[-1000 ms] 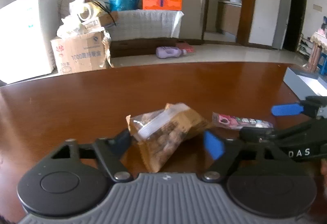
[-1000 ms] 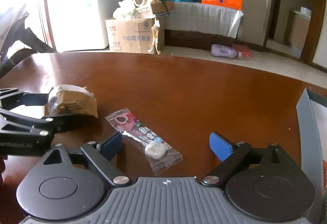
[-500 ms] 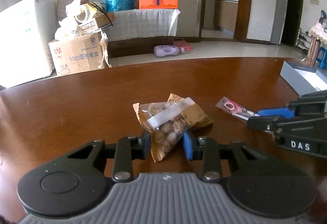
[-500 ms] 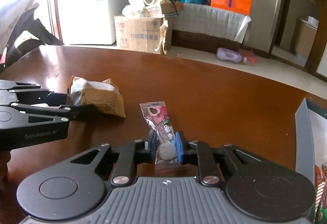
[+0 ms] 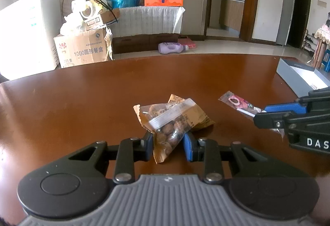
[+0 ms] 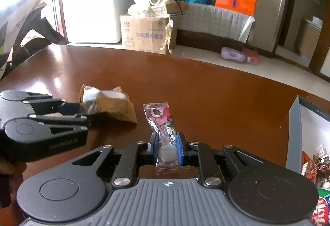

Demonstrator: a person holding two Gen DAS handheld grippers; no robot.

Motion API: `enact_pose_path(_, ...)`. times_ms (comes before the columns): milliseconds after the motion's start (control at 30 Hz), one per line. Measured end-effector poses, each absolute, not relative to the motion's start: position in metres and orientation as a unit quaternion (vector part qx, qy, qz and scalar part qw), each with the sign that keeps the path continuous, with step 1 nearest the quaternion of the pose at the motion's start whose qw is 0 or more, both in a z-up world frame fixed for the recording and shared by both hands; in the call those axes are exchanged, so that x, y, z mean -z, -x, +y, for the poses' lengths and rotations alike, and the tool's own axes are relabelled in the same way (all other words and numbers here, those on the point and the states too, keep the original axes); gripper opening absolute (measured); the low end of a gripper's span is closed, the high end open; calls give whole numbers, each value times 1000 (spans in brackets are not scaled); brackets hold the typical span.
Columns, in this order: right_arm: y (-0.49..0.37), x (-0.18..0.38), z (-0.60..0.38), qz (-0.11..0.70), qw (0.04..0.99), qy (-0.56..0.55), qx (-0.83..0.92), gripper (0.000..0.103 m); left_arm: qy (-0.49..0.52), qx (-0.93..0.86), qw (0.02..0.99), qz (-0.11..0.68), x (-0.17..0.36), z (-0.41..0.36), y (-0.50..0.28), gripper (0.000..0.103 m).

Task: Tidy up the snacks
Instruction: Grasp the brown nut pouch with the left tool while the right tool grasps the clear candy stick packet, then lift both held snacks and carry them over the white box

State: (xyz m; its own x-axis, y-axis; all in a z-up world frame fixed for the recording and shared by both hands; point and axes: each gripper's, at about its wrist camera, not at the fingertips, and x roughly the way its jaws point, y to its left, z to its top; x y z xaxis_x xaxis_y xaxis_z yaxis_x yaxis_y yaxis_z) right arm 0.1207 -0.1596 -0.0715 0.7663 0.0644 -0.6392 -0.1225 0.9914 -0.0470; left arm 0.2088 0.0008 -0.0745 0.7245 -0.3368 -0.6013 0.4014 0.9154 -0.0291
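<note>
Two snack packets pinched over the brown table (image 5: 86, 106)

The left gripper (image 5: 168, 144), jaws just closed, pinches the tan nut bag (image 5: 171, 122), long axis slanting away. Right of that bag, the right gripper (image 6: 166, 148) clamps the pink candy packet (image 6: 164, 129), pointing away, clear end nearest. The grey box (image 6: 294, 135) stands further right.

the brown table (image 5: 82, 102) lies bare across its far half and its left side, so there is open passage there. near the middle, the brown nut packet (image 5: 173, 122) and the pink candy wrapper (image 6: 165, 133) lie side by side with a narrow strip of bare wood between them. the grey box (image 6: 295, 135) stands at the right edge, its upright wall blocking that side.
</note>
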Motion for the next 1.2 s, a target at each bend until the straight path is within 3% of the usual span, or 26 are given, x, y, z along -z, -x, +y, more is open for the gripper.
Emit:
enact_pose_path(600, -58, 74, -148, 380, 921, 41, -71, 20, -65, 168, 930, 321, 76, -6, -122, 28)
enact_pose_path(1200, 41, 38, -179, 339, 940, 20, -31, 20, -82, 205, 931, 293, 39, -68, 9, 28)
